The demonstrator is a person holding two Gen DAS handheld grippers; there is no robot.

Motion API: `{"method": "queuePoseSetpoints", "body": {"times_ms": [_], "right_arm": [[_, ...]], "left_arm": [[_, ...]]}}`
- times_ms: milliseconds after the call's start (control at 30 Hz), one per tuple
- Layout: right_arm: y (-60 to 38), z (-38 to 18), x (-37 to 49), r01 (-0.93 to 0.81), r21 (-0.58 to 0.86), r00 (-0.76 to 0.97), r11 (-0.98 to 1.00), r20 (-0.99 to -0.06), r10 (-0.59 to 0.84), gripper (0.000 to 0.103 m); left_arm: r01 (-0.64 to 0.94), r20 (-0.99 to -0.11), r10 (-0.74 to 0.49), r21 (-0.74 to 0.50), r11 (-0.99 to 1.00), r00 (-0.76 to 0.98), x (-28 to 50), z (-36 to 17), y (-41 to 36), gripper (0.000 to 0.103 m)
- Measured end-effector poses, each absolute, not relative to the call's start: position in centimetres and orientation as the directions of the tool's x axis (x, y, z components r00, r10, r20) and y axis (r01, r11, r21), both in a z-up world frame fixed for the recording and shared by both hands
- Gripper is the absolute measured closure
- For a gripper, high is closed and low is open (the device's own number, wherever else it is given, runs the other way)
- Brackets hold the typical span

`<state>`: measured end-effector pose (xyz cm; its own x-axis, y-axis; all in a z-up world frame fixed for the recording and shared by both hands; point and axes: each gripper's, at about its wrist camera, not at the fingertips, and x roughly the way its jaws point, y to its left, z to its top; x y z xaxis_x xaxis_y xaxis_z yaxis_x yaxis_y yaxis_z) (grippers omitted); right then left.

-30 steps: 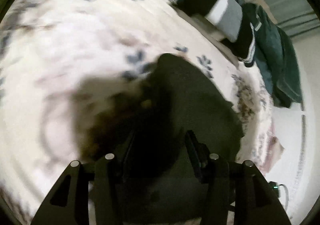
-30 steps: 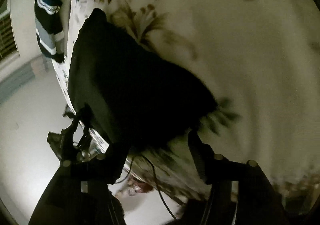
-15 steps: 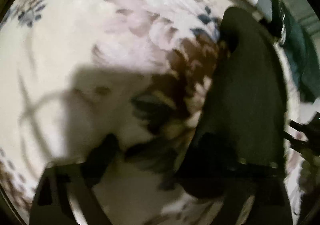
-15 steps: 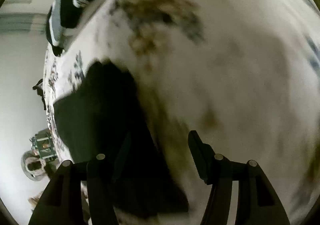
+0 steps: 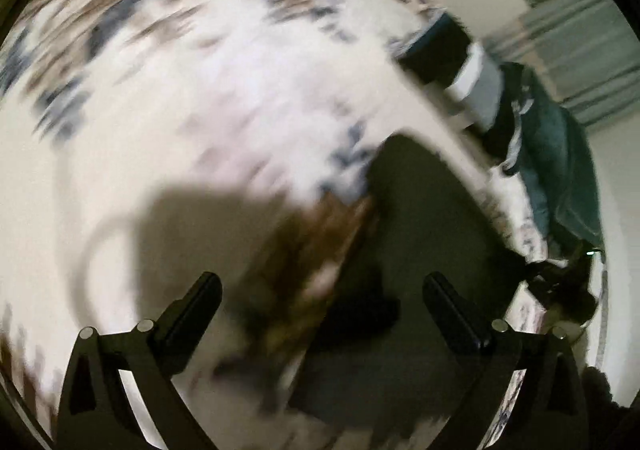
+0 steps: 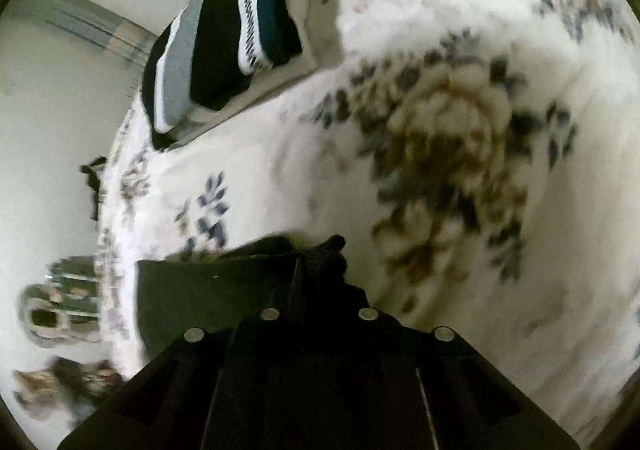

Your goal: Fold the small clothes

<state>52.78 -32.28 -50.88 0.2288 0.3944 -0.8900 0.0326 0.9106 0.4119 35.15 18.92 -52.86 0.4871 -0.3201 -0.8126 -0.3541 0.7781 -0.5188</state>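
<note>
My right gripper (image 6: 320, 250) has just closed its jaws; they pinch a corner of the dark garment (image 5: 420, 250), which lies flat on the floral bed (image 6: 400, 30) near its edge. My left gripper (image 5: 320, 310), jaws spread wide and empty, angles steeply down over the garment's opposite edge, which lies between the jaws.

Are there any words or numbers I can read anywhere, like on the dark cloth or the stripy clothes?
None: no words, numbers or labels can be read in either view.
dark cloth: plain, no print visible.
stripy folded clothes: only stripes and a zigzag pattern, no letters.
flowery bedspread: blurred flowers only.
things on the floor: too blurred to tell if they carry any text.
</note>
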Motion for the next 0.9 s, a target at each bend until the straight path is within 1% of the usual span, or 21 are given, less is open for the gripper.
{"method": "queuePoseSetpoints", "body": {"times_ms": [67, 133, 167, 200, 233, 267, 300, 400, 467, 500, 567, 600, 633, 667, 700, 733, 833, 867, 900], "right_arm": [[-31.4, -52.3, 54.3, 0.038, 0.401, 0.183, 0.915, -0.903, 0.388, 0.094], [-31.6, -53.9, 55.2, 0.080, 0.402, 0.119, 0.912, -0.912, 0.392, 0.094], [-31.9, -54.8, 55.5, 0.110, 0.420, 0.080, 0.901, -0.907, 0.413, 0.093], [-32.3, -55.1, 55.6, 0.139, 0.439, 0.057, 0.888, -0.898, 0.436, 0.090], [-33.0, -55.1, 55.5, 0.169, 0.451, 0.048, 0.876, -0.892, 0.450, 0.085], [-33.6, -54.8, 55.2, 0.186, 0.467, 0.050, 0.865, -0.883, 0.466, 0.073], [-34.2, -54.6, 54.8, 0.199, 0.482, 0.051, 0.853, -0.875, 0.482, 0.062], [-36.6, -53.9, 51.4, 0.267, 0.494, -0.001, 0.828, -0.858, 0.513, 0.053], [-37.6, -54.1, 48.5, 0.298, 0.496, -0.050, 0.816, -0.846, 0.532, 0.053], [-38.1, -54.4, 47.0, 0.320, 0.494, -0.073, 0.808, -0.838, 0.541, 0.049], [-39.1, -55.8, 43.3, 0.405, 0.497, -0.113, 0.767, -0.806, 0.581, 0.045], [-39.3, -56.5, 42.0, 0.445, 0.508, -0.119, 0.737, -0.782, 0.612, 0.045], [-39.4, -57.4, 40.7, 0.483, 0.526, -0.121, 0.700, -0.752, 0.648, 0.045], [-39.4, -57.8, 39.5, 0.506, 0.552, -0.092, 0.663, -0.729, 0.678, 0.047], [-39.4, -57.5, 38.8, 0.505, 0.567, -0.054, 0.651, -0.732, 0.680, 0.081], [-39.0, -56.5, 38.1, 0.482, 0.565, -0.030, 0.670, -0.754, 0.657, 0.092], [-38.8, -53.1, 36.9, 0.425, 0.544, 0.019, 0.724, -0.805, 0.593, 0.095], [-39.0, -52.6, 36.4, 0.421, 0.523, 0.020, 0.742, -0.823, 0.568, 0.097], [-39.2, -52.6, 36.1, 0.410, 0.500, 0.000, 0.762, -0.836, 0.549, 0.097]], "left_arm": [[-0.296, -0.806, -0.350, -0.522, 0.800, 0.477, 39.6, -53.7, 18.0, 0.001], [-0.260, -0.813, -0.364, -0.511, 0.819, 0.454, 43.1, -55.1, 17.1, 0.002], [-0.249, -0.813, -0.377, -0.516, 0.820, 0.444, 44.5, -55.7, 16.3, 0.016], [-0.246, -0.811, -0.390, -0.525, 0.815, 0.436, 45.7, -56.3, 16.0, 0.035], [-0.241, -0.800, -0.413, -0.545, 0.803, 0.435, 46.9, -57.1, 15.6, 0.079], [-0.247, -0.799, -0.418, -0.551, 0.797, 0.433, 47.1, -57.4, 15.7, 0.081], [-0.251, -0.794, -0.419, -0.557, 0.792, 0.440, 47.1, -57.5, 15.9, 0.081], [-0.285, -0.777, -0.440, -0.592, 0.754, 0.450, 46.2, -57.7, 16.8, 0.081], [-0.295, -0.776, -0.451, -0.600, 0.743, 0.441, 45.2, -57.0, 17.2, 0.071], [-0.298, -0.786, -0.442, -0.587, 0.753, 0.431, 44.7, -56.5, 17.3, 0.066], [-0.292, -0.806, -0.416, -0.554, 0.779, 0.420, 42.9, -55.3, 17.2, 0.046], [-0.289, -0.809, -0.408, -0.547, 0.786, 0.422, 42.1, -54.8, 17.2, 0.042], [-0.289, -0.813, -0.399, -0.539, 0.791, 0.423, 41.2, -54.4, 17.1, 0.042], [-0.295, -0.820, -0.390, -0.529, 0.795, 0.419, 40.2, -54.1, 17.1, 0.042], [-0.298, -0.825, -0.386, -0.523, 0.798, 0.413, 39.4, -53.9, 17.0, 0.042], [-0.303, -0.832, -0.381, -0.515, 0.802, 0.404, 38.4, -53.7, 17.0, 0.042], [-0.314, -0.852, -0.365, -0.487, 0.815, 0.374, 35.9, -53.2, 16.8, 0.042], [-0.315, -0.859, -0.361, -0.478, 0.820, 0.364, 35.2, -53.2, 16.7, 0.042], [-0.314, -0.861, -0.364, -0.477, 0.821, 0.356, 34.6, -53.1, 16.5, 0.042]]}}
